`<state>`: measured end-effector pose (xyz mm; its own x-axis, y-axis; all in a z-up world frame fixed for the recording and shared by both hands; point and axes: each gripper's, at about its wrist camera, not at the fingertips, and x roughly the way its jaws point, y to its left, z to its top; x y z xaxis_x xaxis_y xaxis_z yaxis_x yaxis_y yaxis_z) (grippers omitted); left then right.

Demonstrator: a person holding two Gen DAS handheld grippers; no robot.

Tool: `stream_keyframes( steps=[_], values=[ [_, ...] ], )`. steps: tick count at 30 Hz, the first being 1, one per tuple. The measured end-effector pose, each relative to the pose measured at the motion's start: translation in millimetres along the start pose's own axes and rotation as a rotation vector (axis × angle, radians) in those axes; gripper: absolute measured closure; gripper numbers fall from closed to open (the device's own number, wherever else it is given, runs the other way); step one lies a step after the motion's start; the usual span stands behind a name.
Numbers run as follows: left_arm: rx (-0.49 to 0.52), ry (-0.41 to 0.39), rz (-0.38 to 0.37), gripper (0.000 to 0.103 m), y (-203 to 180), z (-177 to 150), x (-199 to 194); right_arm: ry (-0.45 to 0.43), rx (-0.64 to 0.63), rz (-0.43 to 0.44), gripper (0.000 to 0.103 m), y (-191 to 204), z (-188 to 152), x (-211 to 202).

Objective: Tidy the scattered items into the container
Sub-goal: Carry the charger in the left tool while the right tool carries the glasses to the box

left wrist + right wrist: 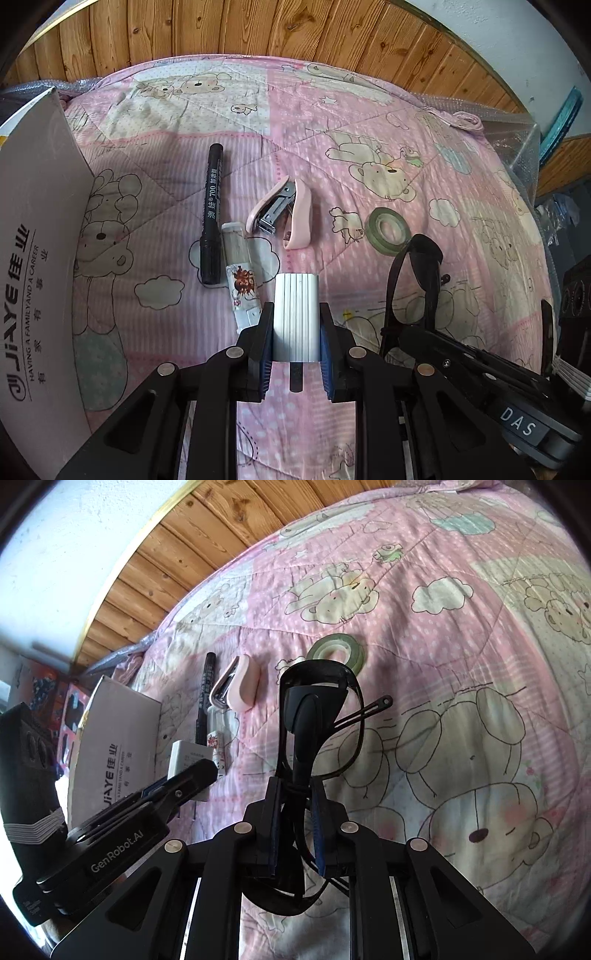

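Observation:
My left gripper [296,312] is shut on a white ribbed charger block [295,295], its prongs pointing back between the fingers. My right gripper [295,812] is shut on a pair of black glasses [314,716], held upright above the quilt. On the quilt lie a black marker [212,214], a clear printed tube [242,273], a pink stapler [284,212] and a greenish tape roll [388,229]. The white cardboard box [40,240] stands at the left. From the right wrist view, the left gripper [205,771] with the charger [188,757] hangs just beside the box [118,738].
A pink bear-print quilt [369,110] covers the bed. Wooden panelling [258,29] runs behind it. Bubble wrap [517,129] lines the bed's right edge. A dark sleeve with a white band [33,812] shows at the left of the right wrist view.

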<state>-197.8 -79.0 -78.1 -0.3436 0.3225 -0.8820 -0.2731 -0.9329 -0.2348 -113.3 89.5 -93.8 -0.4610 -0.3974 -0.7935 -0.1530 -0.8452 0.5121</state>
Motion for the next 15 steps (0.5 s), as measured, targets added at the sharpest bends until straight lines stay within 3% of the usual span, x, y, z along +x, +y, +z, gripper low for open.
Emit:
stream_keyframes(
  steps=[15],
  values=[
    [0.031, -0.039, 0.002, 0.081, -9, -49, -59, 0.007, -0.048, -0.006, 0.087, 21, -58, -27]
  ],
)
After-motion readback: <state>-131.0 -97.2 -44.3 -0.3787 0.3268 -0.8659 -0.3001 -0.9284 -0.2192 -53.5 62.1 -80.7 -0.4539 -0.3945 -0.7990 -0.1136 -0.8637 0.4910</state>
